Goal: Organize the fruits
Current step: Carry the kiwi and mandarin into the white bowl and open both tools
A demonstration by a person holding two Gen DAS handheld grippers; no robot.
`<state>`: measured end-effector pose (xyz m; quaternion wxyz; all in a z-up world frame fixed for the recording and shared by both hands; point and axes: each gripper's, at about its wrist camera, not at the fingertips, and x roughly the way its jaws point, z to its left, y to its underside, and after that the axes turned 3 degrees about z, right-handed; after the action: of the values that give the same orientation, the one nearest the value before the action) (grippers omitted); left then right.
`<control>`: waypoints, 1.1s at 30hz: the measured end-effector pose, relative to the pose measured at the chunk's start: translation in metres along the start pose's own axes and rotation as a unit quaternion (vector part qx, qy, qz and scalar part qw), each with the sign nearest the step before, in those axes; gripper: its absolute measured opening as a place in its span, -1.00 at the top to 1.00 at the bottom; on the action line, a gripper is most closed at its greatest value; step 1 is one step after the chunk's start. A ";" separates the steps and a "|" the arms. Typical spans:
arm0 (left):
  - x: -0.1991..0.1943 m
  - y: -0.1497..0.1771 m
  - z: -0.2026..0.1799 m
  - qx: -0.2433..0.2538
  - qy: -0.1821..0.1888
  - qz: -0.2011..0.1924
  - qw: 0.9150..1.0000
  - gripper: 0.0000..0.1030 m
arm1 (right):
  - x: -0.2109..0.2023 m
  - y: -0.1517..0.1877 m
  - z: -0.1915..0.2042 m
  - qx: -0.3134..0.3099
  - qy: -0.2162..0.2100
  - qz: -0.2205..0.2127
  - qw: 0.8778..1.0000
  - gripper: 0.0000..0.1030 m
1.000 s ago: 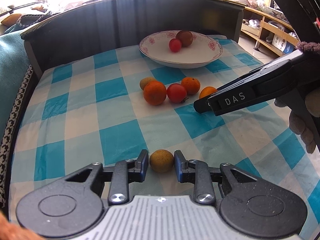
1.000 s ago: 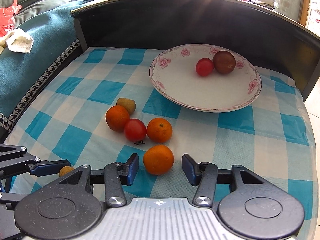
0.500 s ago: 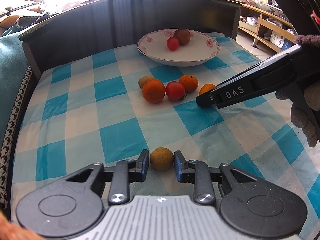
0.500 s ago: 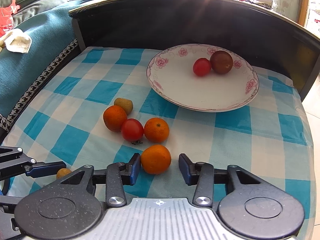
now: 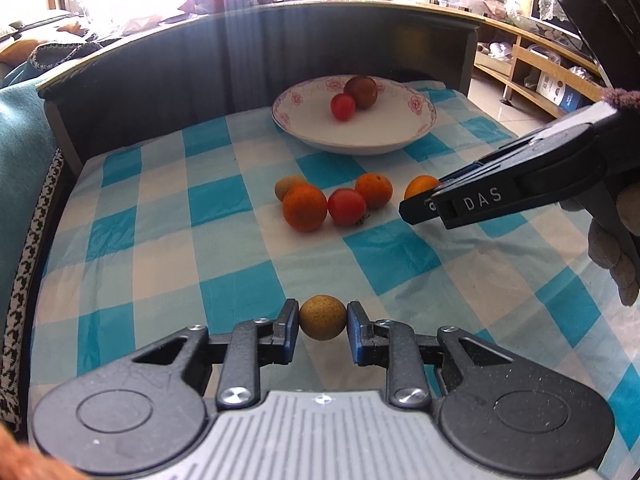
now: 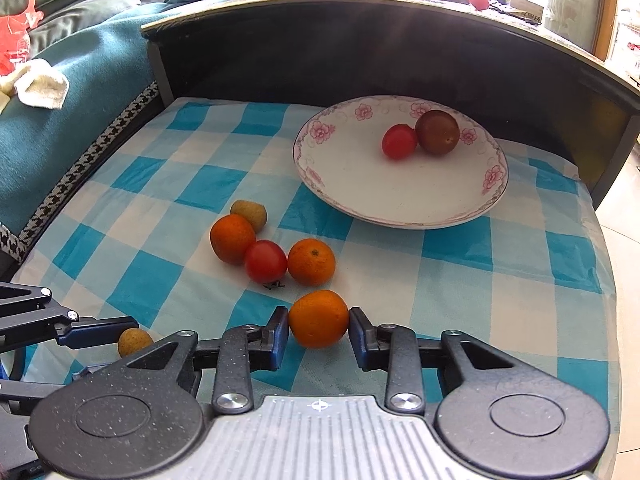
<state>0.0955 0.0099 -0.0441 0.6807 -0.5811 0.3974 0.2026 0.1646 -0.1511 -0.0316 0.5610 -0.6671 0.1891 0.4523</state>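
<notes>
On the blue-checked cloth (image 6: 460, 280) that covers the surface, the job looks less than half done. The flowered plate (image 6: 344, 184) at the far side holds only two fruits, a small red tomato (image 6: 399, 142) touching a dark brown-red fruit (image 6: 437, 132).

Everything else is outside the plate. The left gripper (image 5: 322, 324) has its jaws closed on a small tan fruit (image 5: 322, 317), both pads pressing its sides, low over the cloth at the near edge. The right gripper (image 6: 319, 326) has its jaws just drawn in on an orange (image 6: 319, 318); the pads now meet its flanks, so I judge it gripped, though it seems not yet lifted.

Between the grippers and the plate, a loose cluster waits: a second orange (image 6: 233, 238) touching a red tomato (image 6: 265, 261), a third orange (image 6: 311, 261) just beside that tomato, and another tan fruit (image 6: 249, 214) tucked behind the second orange.

So two fruits are in hand and must be carried to the plate, and four more remain for later trips.
</notes>
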 end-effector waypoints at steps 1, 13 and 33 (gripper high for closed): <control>-0.001 -0.003 0.000 -0.001 0.000 -0.003 1.000 0.32 | -0.002 0.000 -0.001 0.002 0.000 -0.003 1.000 0.49; -0.004 -0.045 -0.009 0.001 0.000 -0.048 0.999 0.32 | -0.020 -0.007 -0.010 0.019 -0.008 -0.030 0.999 0.49; 0.030 -0.100 -0.014 -0.010 0.016 -0.076 0.997 0.32 | -0.029 -0.030 -0.040 0.062 0.016 -0.068 0.996 0.49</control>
<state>0.1833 -0.0337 -0.0048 0.6818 -0.6197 0.3606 0.1453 0.1880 -0.1864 0.0076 0.6275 -0.6494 0.1804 0.3899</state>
